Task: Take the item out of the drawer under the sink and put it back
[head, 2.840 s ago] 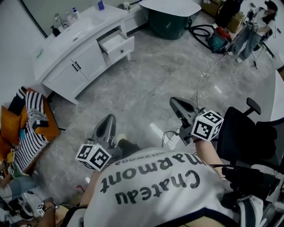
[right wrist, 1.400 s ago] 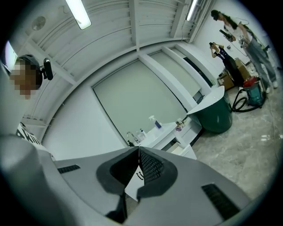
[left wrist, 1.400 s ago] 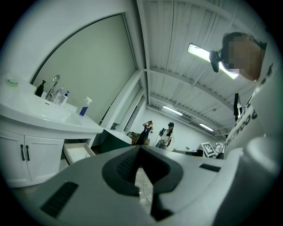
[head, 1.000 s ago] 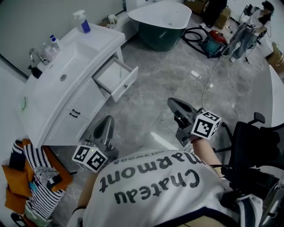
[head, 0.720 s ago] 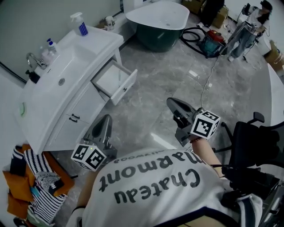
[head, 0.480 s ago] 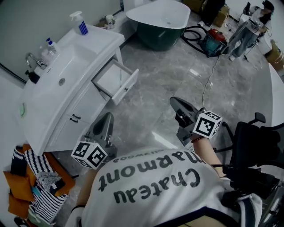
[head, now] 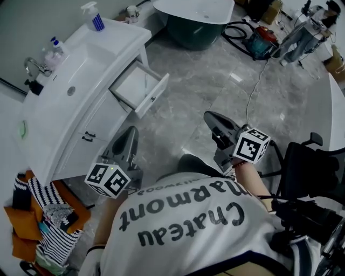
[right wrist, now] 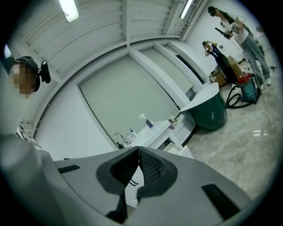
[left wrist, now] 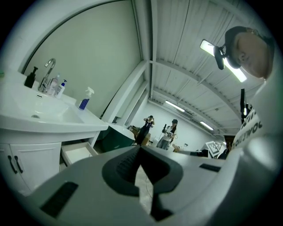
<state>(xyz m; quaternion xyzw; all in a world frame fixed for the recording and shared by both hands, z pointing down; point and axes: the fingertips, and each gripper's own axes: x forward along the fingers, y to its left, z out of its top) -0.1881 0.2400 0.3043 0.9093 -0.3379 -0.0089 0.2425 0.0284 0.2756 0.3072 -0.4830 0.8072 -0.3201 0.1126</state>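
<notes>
The white sink vanity (head: 64, 102) stands at the upper left of the head view, with one drawer (head: 141, 86) pulled open beside the cupboard doors. The drawer's inside looks white, and I see no item in it. My left gripper (head: 132, 131) is shut and empty, held low in front of the vanity and well short of the drawer. My right gripper (head: 209, 115) is also shut and empty, out over the floor to the right. In the left gripper view the closed tips (left wrist: 140, 148) sit to the right of the drawer (left wrist: 76, 154). The right gripper (right wrist: 138, 150) points at the vanity (right wrist: 152, 134).
A spray bottle (head: 92, 15), small bottles (head: 54, 48) and a tap (head: 31, 67) sit on the sink top. A dark green bathtub (head: 197, 19) and a vacuum cleaner (head: 262, 40) stand beyond. An office chair (head: 307, 167) is at the right, striped clothes (head: 48, 215) at the left.
The vanity and its open drawer have come much nearer and lower in the head view. Both grippers stay shut and keep their places in front of the person.
</notes>
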